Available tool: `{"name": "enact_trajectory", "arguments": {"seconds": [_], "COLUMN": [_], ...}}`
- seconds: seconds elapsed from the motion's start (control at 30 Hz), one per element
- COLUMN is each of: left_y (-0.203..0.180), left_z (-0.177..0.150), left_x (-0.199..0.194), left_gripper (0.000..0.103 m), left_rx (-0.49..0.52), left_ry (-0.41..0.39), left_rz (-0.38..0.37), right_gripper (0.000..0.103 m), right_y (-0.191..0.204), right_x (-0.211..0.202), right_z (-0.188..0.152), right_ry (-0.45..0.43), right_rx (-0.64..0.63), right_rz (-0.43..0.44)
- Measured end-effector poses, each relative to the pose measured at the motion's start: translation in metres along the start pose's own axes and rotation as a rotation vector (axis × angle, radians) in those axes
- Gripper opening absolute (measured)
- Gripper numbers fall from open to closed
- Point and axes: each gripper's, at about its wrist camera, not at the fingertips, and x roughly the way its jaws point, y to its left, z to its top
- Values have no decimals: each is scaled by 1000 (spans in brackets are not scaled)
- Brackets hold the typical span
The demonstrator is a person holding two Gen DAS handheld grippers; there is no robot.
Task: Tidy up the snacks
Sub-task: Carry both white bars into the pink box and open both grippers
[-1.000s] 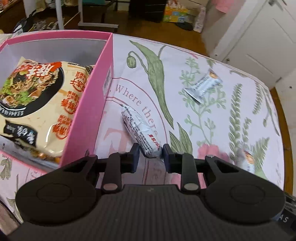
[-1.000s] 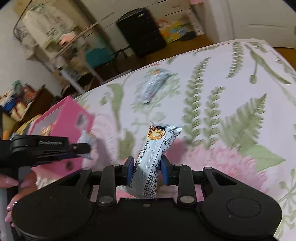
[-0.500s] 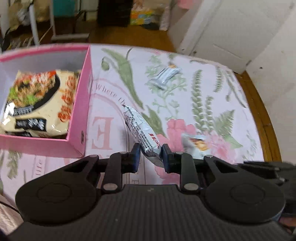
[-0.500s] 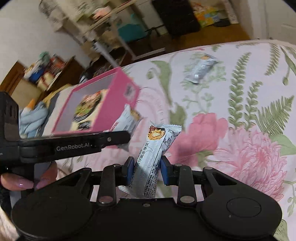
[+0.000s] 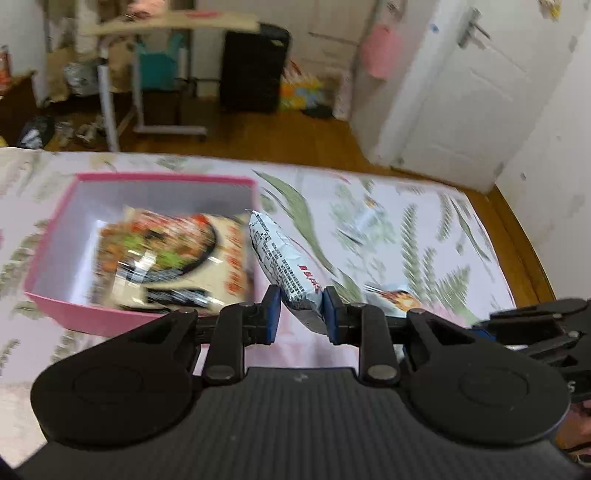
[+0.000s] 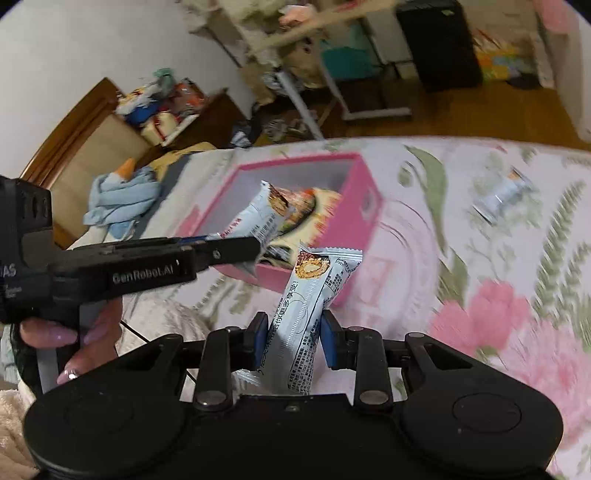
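Left claw [image 5: 301, 314] pinching bar [image 5: 284, 269], right view alone shows hand [image 6: 79, 332]

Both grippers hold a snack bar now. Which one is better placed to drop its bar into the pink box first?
Probably left: seen from the right wrist, the left gripper holds its bar over the pink box, while the right gripper's bar is short of it.

A lived-in bedroom in a home: a floral bedsheet [image 5: 424, 236] covers the bed, a wooden headboard [image 6: 74, 125] stands behind it, and a wooden floor [image 5: 280, 133], white door [image 5: 469, 92], black suitcase [image 5: 253, 66] and cluttered rolling table [image 5: 162, 26] surround it.
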Motion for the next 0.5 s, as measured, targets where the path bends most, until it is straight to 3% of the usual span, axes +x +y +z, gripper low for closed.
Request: {"name": "enact_trajectory", "arguments": {"seconds": [0.23,0.5], "left_y": [60,119], "left_z": [26,28], "left_x": [-21,-14], "left_gripper": [24,24], "left_rx": [-52,-141], "left_ry": [-84,-66], "left_rz": [91,117], "right_gripper": [35,35], "right_y": [27,62], "right_x": [35,89], "right_z": [33,68], "right_ry": [-33,-18], "right_rx": [-75,-152], "right_rz": [22,71]}}
